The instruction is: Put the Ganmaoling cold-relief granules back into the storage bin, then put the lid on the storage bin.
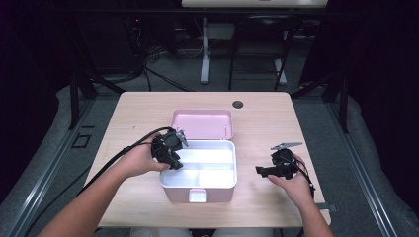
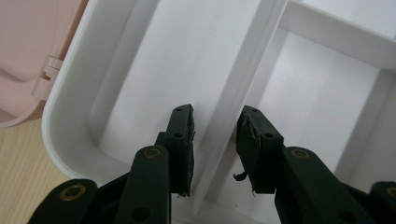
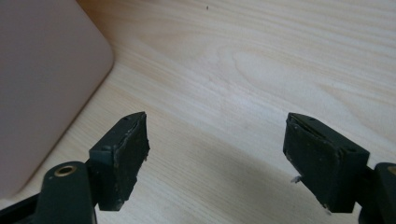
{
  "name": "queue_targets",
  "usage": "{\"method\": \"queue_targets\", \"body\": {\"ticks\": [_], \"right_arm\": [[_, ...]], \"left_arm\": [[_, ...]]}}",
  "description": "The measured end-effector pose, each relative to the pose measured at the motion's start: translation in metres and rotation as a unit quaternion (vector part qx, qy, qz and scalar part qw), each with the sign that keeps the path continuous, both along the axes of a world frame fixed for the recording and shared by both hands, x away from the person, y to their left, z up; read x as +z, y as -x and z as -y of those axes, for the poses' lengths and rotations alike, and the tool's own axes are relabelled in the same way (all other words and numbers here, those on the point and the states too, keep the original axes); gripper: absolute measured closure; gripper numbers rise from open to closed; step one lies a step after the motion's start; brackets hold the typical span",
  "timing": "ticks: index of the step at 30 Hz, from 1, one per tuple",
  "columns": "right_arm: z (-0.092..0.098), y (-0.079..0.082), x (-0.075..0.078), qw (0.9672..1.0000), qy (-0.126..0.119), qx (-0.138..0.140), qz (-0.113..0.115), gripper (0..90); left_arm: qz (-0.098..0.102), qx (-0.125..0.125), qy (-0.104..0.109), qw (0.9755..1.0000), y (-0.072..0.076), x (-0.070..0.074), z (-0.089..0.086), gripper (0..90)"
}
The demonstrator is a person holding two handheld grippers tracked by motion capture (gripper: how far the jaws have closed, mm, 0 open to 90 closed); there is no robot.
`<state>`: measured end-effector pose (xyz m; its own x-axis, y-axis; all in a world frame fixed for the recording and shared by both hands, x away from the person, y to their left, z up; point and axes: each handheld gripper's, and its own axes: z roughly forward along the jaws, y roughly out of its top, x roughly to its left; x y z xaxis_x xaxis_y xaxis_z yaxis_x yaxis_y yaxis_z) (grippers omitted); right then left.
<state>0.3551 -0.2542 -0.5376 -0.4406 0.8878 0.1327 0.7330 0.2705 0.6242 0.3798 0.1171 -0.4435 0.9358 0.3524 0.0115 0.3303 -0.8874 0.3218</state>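
Observation:
A pink box stands open mid-table, its lid tipped back. A white tray with compartments sits inside. My left gripper reaches into the tray's left end. In the left gripper view its jaws straddle a white divider wall; small gaps show on both sides of the wall, so the gripper is open and grips nothing. My right gripper rests low over the table, right of the box. It is wide open, with bare wood between the pads and the pink box wall to its left.
The wooden table has a round cable hole near its far edge. Behind the table stand desk legs and loose cables on a grey floor. Dark frame posts flank both sides.

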Motion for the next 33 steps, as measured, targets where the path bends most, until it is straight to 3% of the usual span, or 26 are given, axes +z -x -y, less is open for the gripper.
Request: {"method": "queue_targets", "body": {"ticks": [7,10,14,19,26,30,33], "right_arm": [[-0.005,-0.008,0.020,0.9997,-0.011,-0.001,0.022,25.6],[-0.009,-0.012,0.030,0.9991,-0.013,0.000,0.041,30.2],[-0.016,-0.019,0.042,0.9986,-0.025,0.008,0.046,37.3],[-0.027,-0.025,0.051,0.9975,-0.022,0.012,0.066,41.3],[-0.036,-0.039,0.063,0.9965,-0.036,0.007,0.075,47.1],[-0.042,-0.048,0.070,0.9977,-0.032,0.002,0.060,49.1],[-0.047,-0.053,0.073,0.9972,-0.030,-0.001,0.069,53.0]], "left_arm": [[0.009,-0.003,0.006,0.9999,0.004,-0.001,-0.002,68.6],[0.013,-0.012,0.005,0.9998,0.006,-0.001,-0.001,72.4],[0.016,-0.017,0.005,0.9997,0.009,-0.001,-0.001,75.8],[0.018,-0.012,0.020,0.9996,0.009,-0.002,-0.005,77.1],[0.028,-0.012,0.021,0.9993,0.011,-0.003,-0.005,77.1],[0.033,-0.015,0.019,0.9992,0.013,-0.003,-0.004,77.0],[0.035,-0.016,0.018,0.9991,0.013,-0.003,-0.004,77.1]]}}
